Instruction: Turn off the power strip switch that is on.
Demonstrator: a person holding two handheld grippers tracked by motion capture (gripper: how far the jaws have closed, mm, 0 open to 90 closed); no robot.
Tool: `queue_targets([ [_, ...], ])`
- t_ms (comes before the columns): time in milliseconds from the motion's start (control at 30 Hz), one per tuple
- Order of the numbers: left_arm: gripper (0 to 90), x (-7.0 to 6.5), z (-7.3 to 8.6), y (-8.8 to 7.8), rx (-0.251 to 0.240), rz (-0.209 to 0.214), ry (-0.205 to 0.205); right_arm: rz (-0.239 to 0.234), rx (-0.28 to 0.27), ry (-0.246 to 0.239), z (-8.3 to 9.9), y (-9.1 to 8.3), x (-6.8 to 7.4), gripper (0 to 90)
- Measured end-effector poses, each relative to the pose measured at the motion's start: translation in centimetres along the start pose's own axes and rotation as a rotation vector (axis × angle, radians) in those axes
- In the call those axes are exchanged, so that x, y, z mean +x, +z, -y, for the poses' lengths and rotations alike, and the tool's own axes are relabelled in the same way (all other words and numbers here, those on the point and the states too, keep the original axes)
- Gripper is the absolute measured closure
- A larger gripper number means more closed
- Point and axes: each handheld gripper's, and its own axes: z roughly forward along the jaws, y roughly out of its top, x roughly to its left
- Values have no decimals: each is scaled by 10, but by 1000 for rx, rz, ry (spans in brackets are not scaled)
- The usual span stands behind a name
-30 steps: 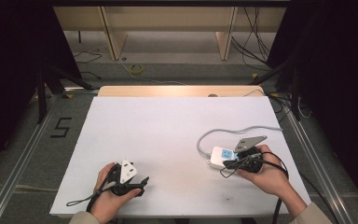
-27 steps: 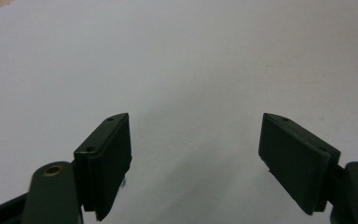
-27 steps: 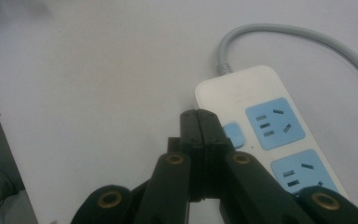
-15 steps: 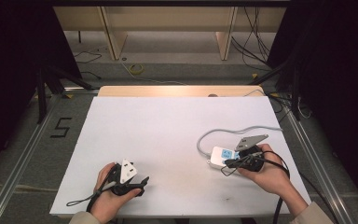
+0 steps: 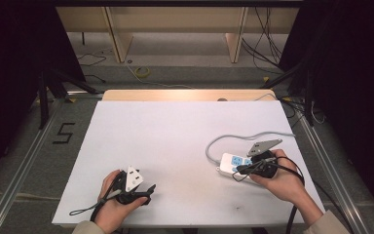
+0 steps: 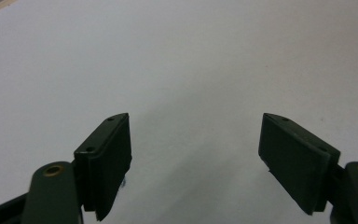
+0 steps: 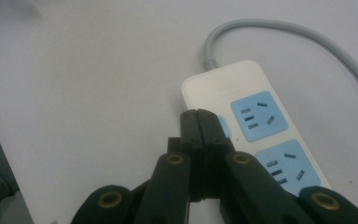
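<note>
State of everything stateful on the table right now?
left gripper: open, nothing between the jaws, low over bare table.
right gripper: shut, tips over the power strip's near edge; touch unclear.
power strip: lying flat, sockets up, nothing plugged in.
grey cord: attached, looped on the table.

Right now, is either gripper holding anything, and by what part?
Nothing is held. The right gripper is shut with nothing between its jaws, tips over the power strip. The left gripper is open over the bare table.
</note>
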Motion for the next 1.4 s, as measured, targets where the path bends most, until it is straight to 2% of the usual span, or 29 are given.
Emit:
queue_targets([
  [200,253,0,0,0,1,1,1,11,9,10,1,-1,-3,900],
  [533,253,0,0,0,0,0,0,38,54,19,1,0,-5,900],
  [1400,253,1,0,0,1,-1,0,52,98,39,4,1,-9,900],
])
